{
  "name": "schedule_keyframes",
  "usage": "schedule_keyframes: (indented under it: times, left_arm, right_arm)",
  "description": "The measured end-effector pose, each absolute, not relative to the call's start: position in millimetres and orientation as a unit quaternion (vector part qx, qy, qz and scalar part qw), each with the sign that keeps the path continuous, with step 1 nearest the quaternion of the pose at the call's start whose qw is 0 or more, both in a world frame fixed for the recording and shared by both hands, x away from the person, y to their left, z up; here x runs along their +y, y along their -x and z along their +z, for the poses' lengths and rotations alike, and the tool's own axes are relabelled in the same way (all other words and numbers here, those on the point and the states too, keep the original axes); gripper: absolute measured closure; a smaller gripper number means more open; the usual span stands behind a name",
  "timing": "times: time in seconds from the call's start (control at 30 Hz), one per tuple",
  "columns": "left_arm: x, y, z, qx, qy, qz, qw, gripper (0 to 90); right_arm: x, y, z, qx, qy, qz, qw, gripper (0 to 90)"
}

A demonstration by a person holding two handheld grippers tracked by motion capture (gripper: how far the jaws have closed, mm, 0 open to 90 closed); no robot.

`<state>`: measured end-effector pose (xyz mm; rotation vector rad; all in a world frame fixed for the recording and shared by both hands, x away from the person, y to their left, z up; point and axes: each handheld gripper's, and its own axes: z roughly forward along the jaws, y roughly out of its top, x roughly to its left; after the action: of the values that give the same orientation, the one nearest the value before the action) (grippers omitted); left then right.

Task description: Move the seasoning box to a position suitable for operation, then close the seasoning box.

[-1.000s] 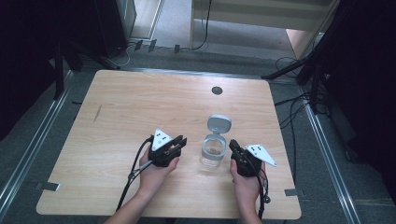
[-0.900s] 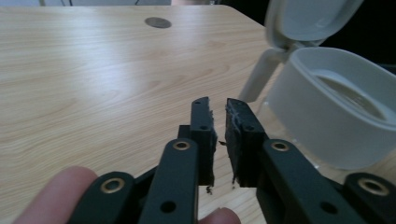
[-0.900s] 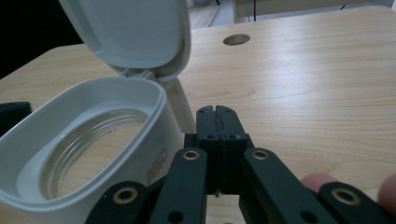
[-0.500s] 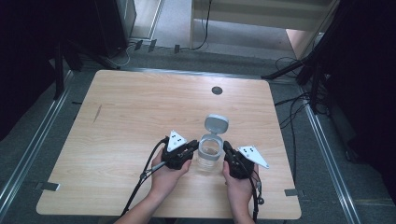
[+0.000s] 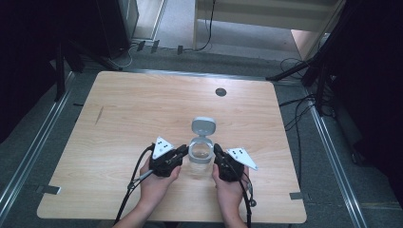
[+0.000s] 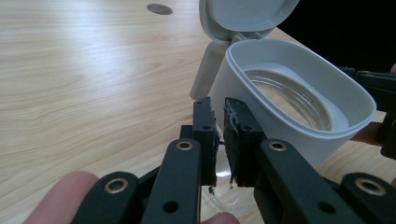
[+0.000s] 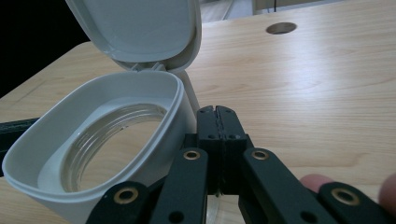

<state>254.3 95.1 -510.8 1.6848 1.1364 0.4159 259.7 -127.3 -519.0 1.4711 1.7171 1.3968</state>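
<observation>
Table [image 5: 142, 109] — pale wood, 1 round hole [image 5: 220, 91] | floor [image 5: 328, 156] — grey carpet, cables [image 5: 297, 118]

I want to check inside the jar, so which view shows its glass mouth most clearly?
The right gripper view: it looks down into the grey collar and shows the threaded glass mouth almost whole. The left gripper view shows it more edge-on, partly hidden by the collar's rim. In the high view the jar is small, its mouth a pale ring.
</observation>
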Motion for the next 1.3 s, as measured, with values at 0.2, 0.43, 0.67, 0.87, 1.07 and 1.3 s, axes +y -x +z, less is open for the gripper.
schedule_keyframes:
  times: [0.2, 0.43, 0.67, 0.87, 1.07, 1.3]
  left_arm:
    - [120, -245, -510, 0.485, -0.688, 0.183, 0.507, 83.9]
    - [133, -237, -511, 0.498, -0.679, 0.189, 0.505, 85.7]
    - [157, -232, -513, 0.495, -0.679, 0.213, 0.498, 59.8]
    - [228, -223, -527, 0.51, -0.659, 0.247, 0.494, 22.7]
    - [297, -218, -541, 0.576, -0.619, 0.275, 0.457, 19.4]
    - [299, -227, -551, 0.593, -0.611, 0.28, 0.443, 20.6]
  right_arm:
    - [-102, -259, -523, 0.643, -0.523, 0.512, 0.226, 90.0]
    - [-87, -255, -524, 0.653, -0.513, 0.513, 0.217, 90.0]
    - [-86, -257, -522, 0.669, -0.49, 0.518, 0.211, 89.0]
    - [-106, -266, -515, 0.674, -0.476, 0.523, 0.212, 90.0]
    - [-110, -282, -504, 0.688, -0.466, 0.519, 0.201, 90.0]
    - [-105, -306, -482, 0.69, -0.466, 0.518, 0.196, 90.0]
